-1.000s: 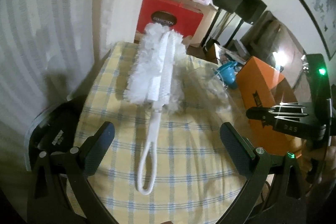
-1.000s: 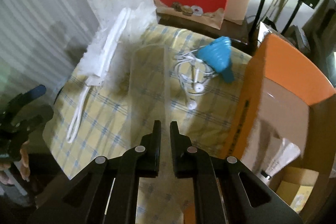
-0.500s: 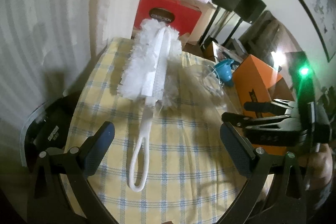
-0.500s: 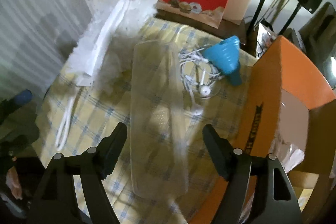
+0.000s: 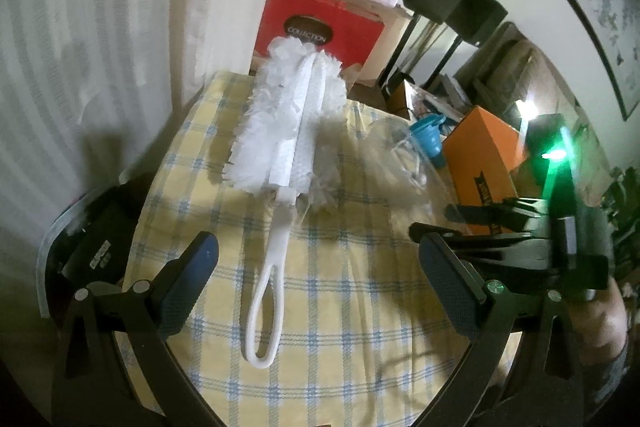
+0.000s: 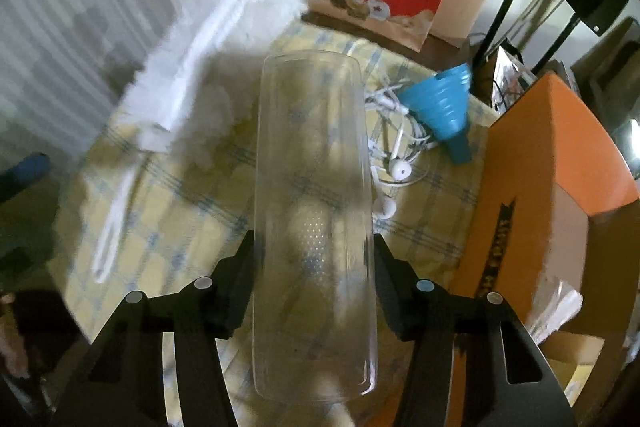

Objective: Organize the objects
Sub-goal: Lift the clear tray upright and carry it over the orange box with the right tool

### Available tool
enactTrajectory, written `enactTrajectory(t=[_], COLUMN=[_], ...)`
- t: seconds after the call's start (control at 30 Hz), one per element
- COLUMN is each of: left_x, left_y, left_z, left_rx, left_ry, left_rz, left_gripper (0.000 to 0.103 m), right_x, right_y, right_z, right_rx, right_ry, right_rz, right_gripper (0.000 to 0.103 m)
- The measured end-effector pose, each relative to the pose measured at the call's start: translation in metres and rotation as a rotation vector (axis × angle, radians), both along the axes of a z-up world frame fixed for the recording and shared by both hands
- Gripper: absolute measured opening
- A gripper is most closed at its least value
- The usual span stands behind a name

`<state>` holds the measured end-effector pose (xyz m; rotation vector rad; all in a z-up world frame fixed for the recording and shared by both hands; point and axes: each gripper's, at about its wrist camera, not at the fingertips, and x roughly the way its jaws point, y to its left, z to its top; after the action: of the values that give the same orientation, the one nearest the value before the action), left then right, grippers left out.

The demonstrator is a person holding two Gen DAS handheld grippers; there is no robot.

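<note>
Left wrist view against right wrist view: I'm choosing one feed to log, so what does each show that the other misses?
Only the left wrist view shows the open left claw, the duster's loop handle sharply, and the right claw from the side.

Only the right wrist view shows the clear plastic tray between the right claw's fingers, and the white earphones clearly.

Both show the white duster, blue funnel, orange box and checked tablecloth.
</note>
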<state>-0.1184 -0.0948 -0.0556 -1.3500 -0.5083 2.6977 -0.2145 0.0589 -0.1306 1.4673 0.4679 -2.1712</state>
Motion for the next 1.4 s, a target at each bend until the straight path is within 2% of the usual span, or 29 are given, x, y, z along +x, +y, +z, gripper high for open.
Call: enactTrajectory(t=[0.23, 0.43, 0.53, 0.73, 0.93, 1.13, 1.2, 1.27, 1.33, 1.37, 1.4], left_x=[-0.008, -0.021, -0.031, -0.066, -0.104, -0.14, -0.148, -0.154, -0.161, -0.163, -0.166], left_y=[0.014, 0.036, 0.05, 0.086, 0.112, 0.136, 0.142, 0.145, 0.15, 0.151, 0.154], left_z=[0.004, 0.013, 0.013, -0.003, -0.025, -0.047, -0.054, -0.059, -0.064, -0.067, -0.071], left_rx=[-0.01, -0.031, -0.039, -0.087, -0.067, -0.146, -0.159, -0.17, -0.174, -0.175, -0.18], left_ry=[0.006, 0.023, 0.023, -0.009, -0.055, -0.075, -0.082, -0.09, -0.101, -0.11, -0.122], left_rz=[-0.011, -0.052, -0.078, -0.137, -0.149, -0.137, -0.136, -0.136, -0.138, -0.141, -0.144], left_gripper=[0.1, 0.1, 0.1, 0.094, 0.091, 0.089, 0.077, 0.076, 0.065, 0.052, 0.044], right_x=[0.013, 0.02, 0.017, 0.016, 0.015, 0.016, 0.015, 0.014, 0.013, 0.014, 0.013], right_y=[0.036, 0.074, 0.093, 0.125, 0.151, 0.174, 0.179, 0.183, 0.187, 0.188, 0.189], right_z=[0.058, 0.099, 0.11, 0.115, 0.116, 0.116, 0.115, 0.114, 0.114, 0.113, 0.113], right_rx=[-0.135, -0.163, -0.18, -0.203, -0.221, -0.232, -0.233, -0.232, -0.234, -0.232, -0.23], right_ry=[0.058, 0.117, 0.127, 0.135, 0.146, 0.152, 0.154, 0.156, 0.154, 0.154, 0.154], right_rz=[-0.041, -0.09, -0.118, -0.178, -0.207, -0.235, -0.244, -0.25, -0.255, -0.256, -0.256], right_gripper=[0.055, 0.056, 0.056, 0.056, 0.056, 0.056, 0.056, 0.056, 0.056, 0.056, 0.056])
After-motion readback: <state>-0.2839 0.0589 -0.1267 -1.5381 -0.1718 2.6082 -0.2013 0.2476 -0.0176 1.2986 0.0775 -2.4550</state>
